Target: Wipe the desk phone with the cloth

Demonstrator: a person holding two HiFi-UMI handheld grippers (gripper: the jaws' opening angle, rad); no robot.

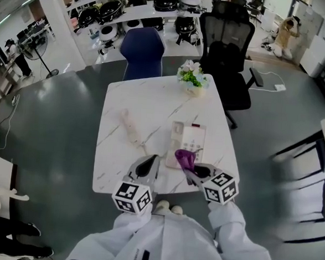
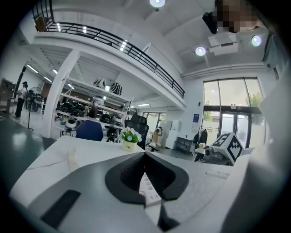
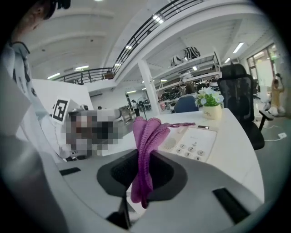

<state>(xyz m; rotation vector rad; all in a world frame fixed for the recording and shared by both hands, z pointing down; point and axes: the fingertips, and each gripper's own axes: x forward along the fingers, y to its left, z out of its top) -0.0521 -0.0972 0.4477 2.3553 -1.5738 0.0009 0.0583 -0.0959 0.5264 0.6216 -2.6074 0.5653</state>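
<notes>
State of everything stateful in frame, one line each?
left tongs: shut, empty.
right tongs: shut on the cloth.
cloth: bunched, clamped mid-length.
desk phone: lying flat, cradle empty.
handset: off the cradle, lying left of the phone.
flower pot: upright.

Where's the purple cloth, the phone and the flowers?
purple knitted cloth (image 3: 146,141), right gripper view, its bunched middle
white desk phone (image 1: 191,141), head view, its keypad
pot of white flowers (image 1: 191,76), head view, the blooms
</notes>
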